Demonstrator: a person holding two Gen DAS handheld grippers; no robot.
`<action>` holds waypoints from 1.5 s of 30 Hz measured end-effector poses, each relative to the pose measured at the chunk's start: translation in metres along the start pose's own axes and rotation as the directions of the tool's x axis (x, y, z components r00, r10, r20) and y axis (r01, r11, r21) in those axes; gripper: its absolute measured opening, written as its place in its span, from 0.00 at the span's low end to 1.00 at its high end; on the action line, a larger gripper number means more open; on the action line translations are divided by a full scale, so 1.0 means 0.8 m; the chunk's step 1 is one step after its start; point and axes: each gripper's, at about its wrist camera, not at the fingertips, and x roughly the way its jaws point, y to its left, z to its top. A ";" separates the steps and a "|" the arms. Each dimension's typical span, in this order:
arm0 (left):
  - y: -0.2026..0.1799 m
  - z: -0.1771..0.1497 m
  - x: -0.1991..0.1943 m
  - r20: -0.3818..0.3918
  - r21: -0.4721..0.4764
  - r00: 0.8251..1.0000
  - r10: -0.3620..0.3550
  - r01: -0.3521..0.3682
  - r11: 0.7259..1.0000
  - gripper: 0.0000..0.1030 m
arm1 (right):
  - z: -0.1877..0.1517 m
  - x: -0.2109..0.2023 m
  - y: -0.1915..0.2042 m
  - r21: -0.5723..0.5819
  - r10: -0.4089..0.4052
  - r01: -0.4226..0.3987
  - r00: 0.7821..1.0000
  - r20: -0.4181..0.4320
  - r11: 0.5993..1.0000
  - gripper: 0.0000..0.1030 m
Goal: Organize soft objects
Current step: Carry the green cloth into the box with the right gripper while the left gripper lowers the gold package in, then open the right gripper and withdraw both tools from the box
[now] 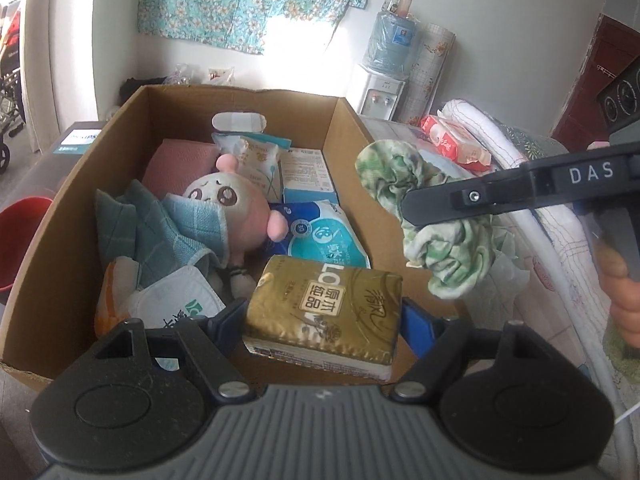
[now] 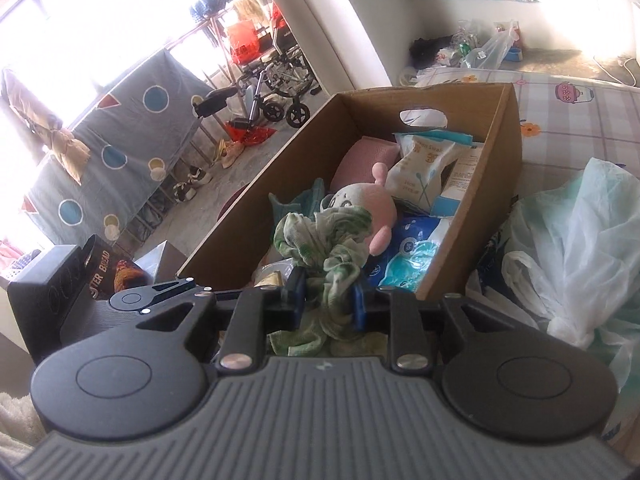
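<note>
An open cardboard box [image 1: 348,148] holds a pink plush doll [image 1: 232,204], teal towels [image 1: 160,232] and several soft packs. My left gripper [image 1: 323,316] is shut on a gold tissue pack [image 1: 328,300], which hangs over the box's near end between the blue pads. My right gripper [image 1: 416,210] comes in from the right, shut on a crumpled green-and-white cloth [image 1: 400,176] beside the box's right wall. In the right wrist view the cloth [image 2: 320,236] bulges out ahead of that gripper [image 2: 326,300], in front of the box [image 2: 500,168] and the doll [image 2: 360,204].
The box also holds a blue wipes pack [image 1: 324,236], a cotton swab bag [image 1: 256,160], a pink cloth [image 1: 176,160] and a white mask [image 1: 176,300]. A quilt [image 1: 492,132] and red packs lie to the right, plastic bags [image 2: 580,240] beside the box, and a red bucket [image 1: 20,240] to the left.
</note>
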 end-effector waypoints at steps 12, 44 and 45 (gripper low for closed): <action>0.030 0.001 0.022 -0.104 -0.048 0.994 -0.041 0.036 0.998 0.77 | 0.013 0.056 0.020 -0.149 -0.105 0.075 0.974 -0.201 0.986 0.23; -0.018 -0.011 -0.085 0.248 -0.084 0.935 0.253 -0.240 0.967 1.00 | -0.106 -0.093 0.033 0.118 -0.337 0.315 0.882 0.329 0.942 0.99; -0.025 -0.015 -0.087 0.243 -0.082 0.931 0.273 -0.261 0.962 1.00 | -0.112 -0.095 0.034 0.120 -0.348 0.326 0.879 0.326 0.938 0.99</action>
